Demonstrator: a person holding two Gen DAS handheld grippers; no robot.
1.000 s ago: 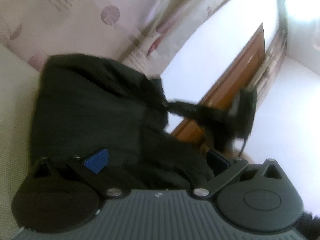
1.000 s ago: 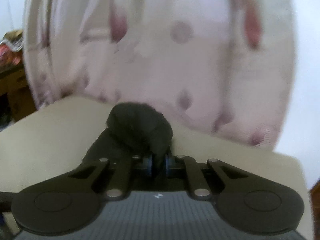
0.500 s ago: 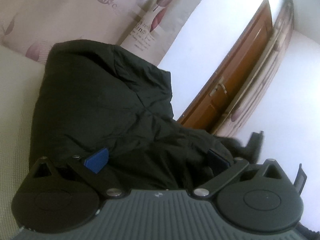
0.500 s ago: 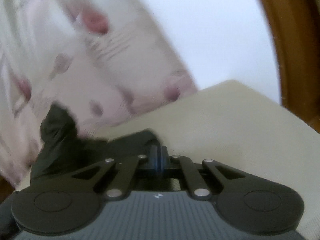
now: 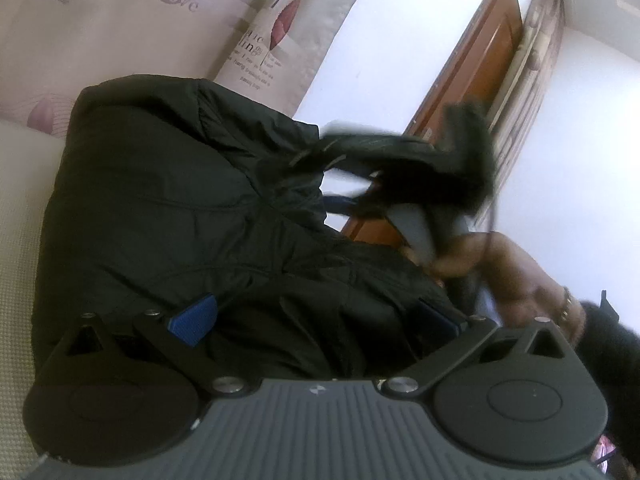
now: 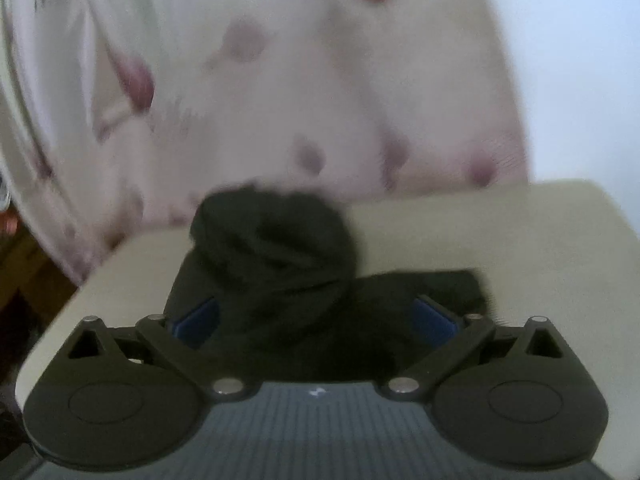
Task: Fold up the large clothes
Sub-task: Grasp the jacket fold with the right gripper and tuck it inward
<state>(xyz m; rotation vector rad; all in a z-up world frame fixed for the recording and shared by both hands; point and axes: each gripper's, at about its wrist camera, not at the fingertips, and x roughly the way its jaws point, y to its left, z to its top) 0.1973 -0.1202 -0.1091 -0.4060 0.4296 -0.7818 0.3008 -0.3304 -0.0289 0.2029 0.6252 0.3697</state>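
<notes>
Support surface: a pale beige tabletop [image 6: 520,248], woven texture visible in the left wrist view. Lying directly on it: one black padded jacket [image 5: 168,208], bunched and creased. In the right wrist view the garment occupies the centre, extending toward 3 o'clock; bare tabletop surrounds it.

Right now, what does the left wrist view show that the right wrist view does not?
Only the left wrist view shows the brown wooden door, the person's bare hand, and the right gripper seen from outside, blurred.

Only the right wrist view shows the right gripper from behind, its jaws having just opened, with the bunched dark fabric between them but not pressed.

Both show the black padded jacket on the pale beige table, before the floral pink curtain.
</notes>
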